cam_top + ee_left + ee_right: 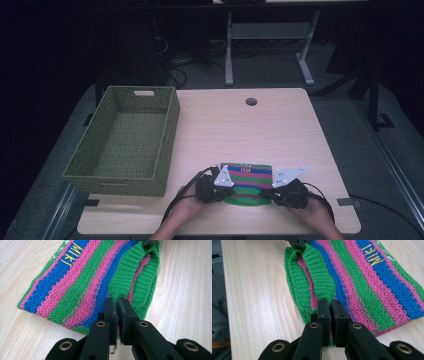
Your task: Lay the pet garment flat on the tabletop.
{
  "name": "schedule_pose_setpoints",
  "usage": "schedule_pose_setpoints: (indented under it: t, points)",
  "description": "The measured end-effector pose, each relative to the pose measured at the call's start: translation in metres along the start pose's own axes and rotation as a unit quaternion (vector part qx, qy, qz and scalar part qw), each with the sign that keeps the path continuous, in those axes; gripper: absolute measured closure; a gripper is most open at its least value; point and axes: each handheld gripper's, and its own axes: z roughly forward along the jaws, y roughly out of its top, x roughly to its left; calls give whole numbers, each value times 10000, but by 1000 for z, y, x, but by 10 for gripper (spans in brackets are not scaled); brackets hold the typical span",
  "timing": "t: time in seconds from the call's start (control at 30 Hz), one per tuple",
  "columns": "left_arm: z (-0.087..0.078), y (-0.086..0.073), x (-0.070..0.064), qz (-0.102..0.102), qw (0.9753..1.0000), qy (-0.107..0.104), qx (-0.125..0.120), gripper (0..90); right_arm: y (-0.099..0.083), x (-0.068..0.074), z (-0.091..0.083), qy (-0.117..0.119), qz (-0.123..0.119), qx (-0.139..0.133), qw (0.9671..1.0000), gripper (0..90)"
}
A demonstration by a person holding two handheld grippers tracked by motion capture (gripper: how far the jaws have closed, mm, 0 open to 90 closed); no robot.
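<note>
Left gripper (117,305): jaws closed, pinching the near edge of the striped knit cloth (82,287) beside its green ribbed cuff (125,277). Right gripper (330,306): likewise clamped on the cloth's edge at the opposite side of the same cuff. In the high view both grippers sit at the near corners of the cloth (247,181), which lies flat on the wooden table (280,125) close to the person's edge, with the yellow lettering (72,253) toward the far side. The woven basket (125,142) stands at the table's left, apart from the cloth.

Assessment: the grasp appears complete and a fold or lift is in hand. The next move calls for raising both corners together, evenly, to avoid bunching the cuff.
</note>
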Motion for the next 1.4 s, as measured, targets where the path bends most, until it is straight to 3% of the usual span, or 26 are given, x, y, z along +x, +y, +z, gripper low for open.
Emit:
schedule_pose_setpoints:
  t: [0.43,0.47,0.6,0.8,1.0,1.07,1.4]
  points:
    - [-11,0,1,-134,9995,-269,-101,862,-3,0,-11,199,98,-238,9995,862]
    - [-11,0,0,-214,9993,-286,-145,862,-3,0,-12,222,97,-263,9994,862]
    - [-15,1,-1,-153,9992,-361,-101,862,-3,1,-18,351,140,-348,9987,862]
    - [-25,4,-5,-85,9994,-297,-176,862,-1,2,-27,494,177,-488,9974,862]
    - [-34,6,-11,-192,9988,-342,-300,862,3,7,-32,544,103,-442,9975,862]
    - [-38,7,-12,-95,9990,-352,-258,861,4,9,-36,569,104,-454,9973,862]
    - [-58,17,-19,3,9989,-282,-372,861,17,17,-51,573,-25,-454,9973,862]
